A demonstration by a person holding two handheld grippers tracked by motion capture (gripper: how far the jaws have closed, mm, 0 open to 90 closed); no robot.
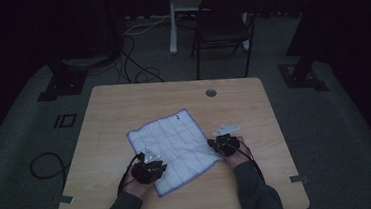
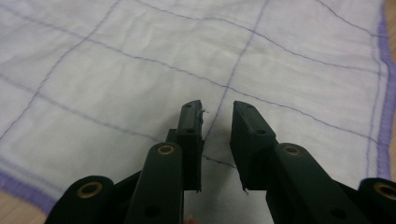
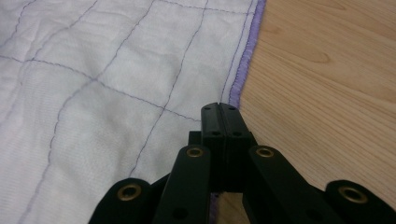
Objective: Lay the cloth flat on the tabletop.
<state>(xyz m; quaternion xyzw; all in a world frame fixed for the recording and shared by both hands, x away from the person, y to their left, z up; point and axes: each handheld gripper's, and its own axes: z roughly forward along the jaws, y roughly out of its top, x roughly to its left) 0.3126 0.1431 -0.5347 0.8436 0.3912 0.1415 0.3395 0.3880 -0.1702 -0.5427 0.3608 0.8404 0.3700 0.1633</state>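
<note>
one cloth, two grippers at its near edge. the left gripper stands over the fabric, jaws narrowly apart, nothing pinched; the cloth spreads ahead of it. the right gripper has its jaws pressed together at the purple hem, whether on fabric i cannot tell; the cloth lies ahead-left, bare table to its right. beyond, one chair.

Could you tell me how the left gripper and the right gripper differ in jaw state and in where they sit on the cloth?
The left gripper has a gap between its jaws; the right gripper has its jaws pressed together. The left gripper sits over the inner part of the white checked cloth, while the right gripper sits at the cloth's purple hem, beside the bare wooden table. Both are black and point low over the same cloth.
</note>
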